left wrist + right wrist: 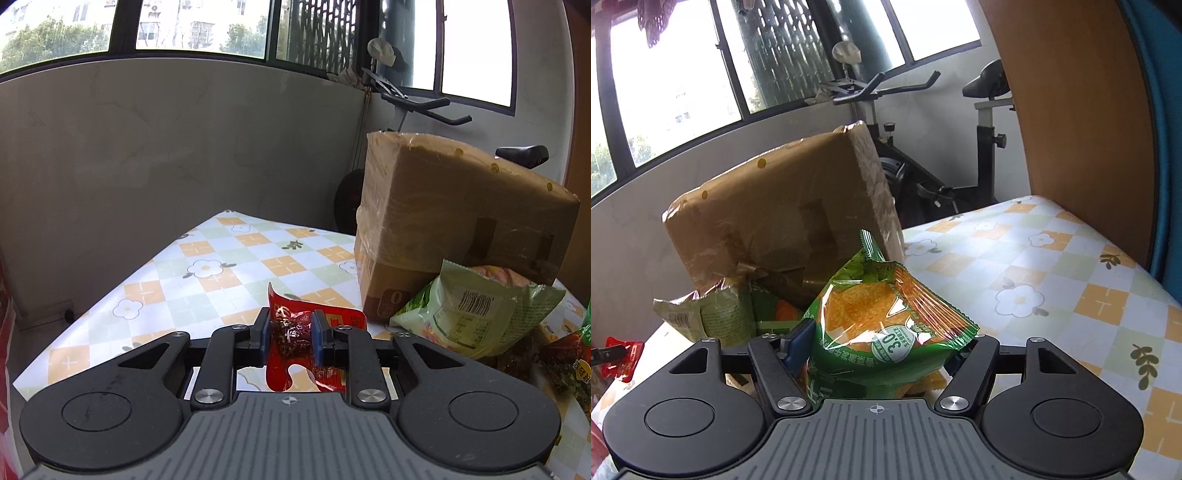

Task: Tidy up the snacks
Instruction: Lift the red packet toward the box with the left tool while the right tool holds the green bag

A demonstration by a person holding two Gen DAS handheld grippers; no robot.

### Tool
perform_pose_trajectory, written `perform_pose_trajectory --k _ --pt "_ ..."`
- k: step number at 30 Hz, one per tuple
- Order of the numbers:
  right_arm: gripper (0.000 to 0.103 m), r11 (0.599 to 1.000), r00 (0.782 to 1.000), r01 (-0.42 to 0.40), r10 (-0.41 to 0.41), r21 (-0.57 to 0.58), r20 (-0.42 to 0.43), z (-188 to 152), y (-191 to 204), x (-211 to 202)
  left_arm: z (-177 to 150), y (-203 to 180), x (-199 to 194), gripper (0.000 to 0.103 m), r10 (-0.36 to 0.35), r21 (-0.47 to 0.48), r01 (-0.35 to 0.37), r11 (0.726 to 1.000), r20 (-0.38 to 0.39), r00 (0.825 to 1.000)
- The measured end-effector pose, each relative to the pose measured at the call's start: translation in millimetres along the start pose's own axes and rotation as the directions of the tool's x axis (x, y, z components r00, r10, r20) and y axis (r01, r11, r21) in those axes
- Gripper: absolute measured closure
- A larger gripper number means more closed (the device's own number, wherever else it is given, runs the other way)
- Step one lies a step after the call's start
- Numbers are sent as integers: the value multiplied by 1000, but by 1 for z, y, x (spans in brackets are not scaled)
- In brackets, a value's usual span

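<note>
Right up at the lens, the left gripper [289, 338] is clamped tight on a small red snack packet [295, 332], held clear above the checked tablecloth [207, 273]. The right gripper [882, 345] pinches a puffy green-and-orange bag [886, 325] between wide-set jaws — its far pad is hidden behind the bag. Both look mid-carry; next comes a placing spot, likely near the cardboard box [450, 221]. Whether the box is open — impossible to say.

Home balcony room, exercise bike [923, 162], floral tablecloth [207, 273], big windows [199, 26]
</note>
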State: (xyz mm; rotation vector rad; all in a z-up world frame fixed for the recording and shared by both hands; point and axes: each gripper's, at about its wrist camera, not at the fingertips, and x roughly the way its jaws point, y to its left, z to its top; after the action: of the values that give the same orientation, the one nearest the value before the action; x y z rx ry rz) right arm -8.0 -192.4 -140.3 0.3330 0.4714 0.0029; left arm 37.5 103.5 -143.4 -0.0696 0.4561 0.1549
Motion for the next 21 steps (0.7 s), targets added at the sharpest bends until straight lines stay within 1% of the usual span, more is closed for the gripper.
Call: perform_pose_trajectory --k 5,10,14,18,21 --pt "40 1000 997 1 -1 6 71 21 -3 -17 21 -8 -16 80 -30 4 29 1000 58 998" --pt "40 1000 987 -11 13 -10 161 52 -2 -34 44 -24 -29 79 -74 23 72 997 126 989" --pt "40 998 971 -36 46 -46 233 83 5 -39 69 -40 -32 79 -115 45 108 993 184 976" --pt "40 995 954 -64 83 -75 288 115 14 -33 93 -59 -28 79 -156 55 147 988 229 961" --pt "40 990 938 -80 114 -114 327 135 25 -27 108 -73 -23 79 -169 65 158 985 265 949"
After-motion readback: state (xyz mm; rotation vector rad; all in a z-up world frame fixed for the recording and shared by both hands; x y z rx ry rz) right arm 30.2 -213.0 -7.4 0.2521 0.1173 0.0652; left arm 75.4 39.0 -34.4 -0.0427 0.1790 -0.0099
